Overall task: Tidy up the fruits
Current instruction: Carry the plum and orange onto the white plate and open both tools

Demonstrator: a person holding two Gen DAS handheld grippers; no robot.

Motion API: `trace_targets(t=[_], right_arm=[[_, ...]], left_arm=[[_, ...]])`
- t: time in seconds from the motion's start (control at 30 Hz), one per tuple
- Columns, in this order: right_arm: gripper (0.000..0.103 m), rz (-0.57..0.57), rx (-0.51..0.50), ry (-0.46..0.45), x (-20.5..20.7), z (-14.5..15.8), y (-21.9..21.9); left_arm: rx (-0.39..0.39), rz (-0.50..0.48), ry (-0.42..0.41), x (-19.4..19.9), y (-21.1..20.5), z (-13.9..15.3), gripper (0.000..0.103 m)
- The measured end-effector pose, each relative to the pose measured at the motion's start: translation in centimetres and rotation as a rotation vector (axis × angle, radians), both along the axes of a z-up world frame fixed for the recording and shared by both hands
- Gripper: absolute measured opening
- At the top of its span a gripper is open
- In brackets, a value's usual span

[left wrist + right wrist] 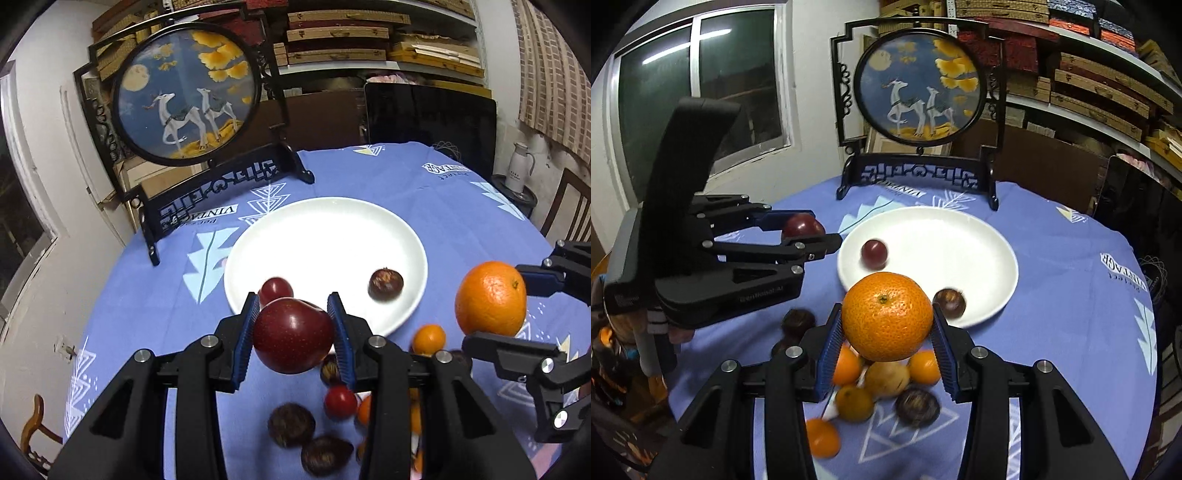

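My left gripper point(293, 317) is shut on a dark red apple point(293, 341) and holds it above the near rim of the white plate point(325, 236). My right gripper point(886, 325) is shut on a large orange point(886, 316), held above the cloth just short of the plate point(960, 236). On the plate lie a small red fruit point(275, 290) and a brown chestnut point(386, 283). Each gripper shows in the other's view: the right one with the orange point(491, 297), the left one with the apple point(802, 226).
Loose fruit lies on the blue tablecloth point(1071, 295) near me: small oranges point(925, 367), chestnuts point(918, 406), a cherry tomato point(340, 402), a yellowish fruit point(886, 378). A round deer screen on a black stand point(919, 85) stands behind the plate. A dark monitor point(430, 122) stands at the back.
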State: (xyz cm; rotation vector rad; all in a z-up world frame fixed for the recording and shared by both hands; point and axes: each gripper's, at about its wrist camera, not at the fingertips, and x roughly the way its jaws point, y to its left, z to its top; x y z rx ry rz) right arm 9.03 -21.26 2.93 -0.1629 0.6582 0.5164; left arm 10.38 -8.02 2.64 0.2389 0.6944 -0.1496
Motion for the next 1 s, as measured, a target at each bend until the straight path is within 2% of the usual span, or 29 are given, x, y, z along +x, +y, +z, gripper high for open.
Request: trace_targets(t=[0.4, 0.6, 1.0], right_arm=[[0.046, -0.035, 0.000, 0.042, 6.8, -1.3, 0.4], [0.046, -0.057, -0.022, 0.054, 9.6, -2.3, 0.9], [0.046, -0.140, -0.005, 0.130, 14.9, -4.7, 0.3]], left_arm=[[0.037, 0.020, 0.024, 5.8, -0.9, -1.4, 0.037], [0.067, 0.044, 0.059, 8.5, -1.1, -3.1, 0.037], [0.123, 0.046, 0.096, 11.6, -1.9, -4.7, 0.037]])
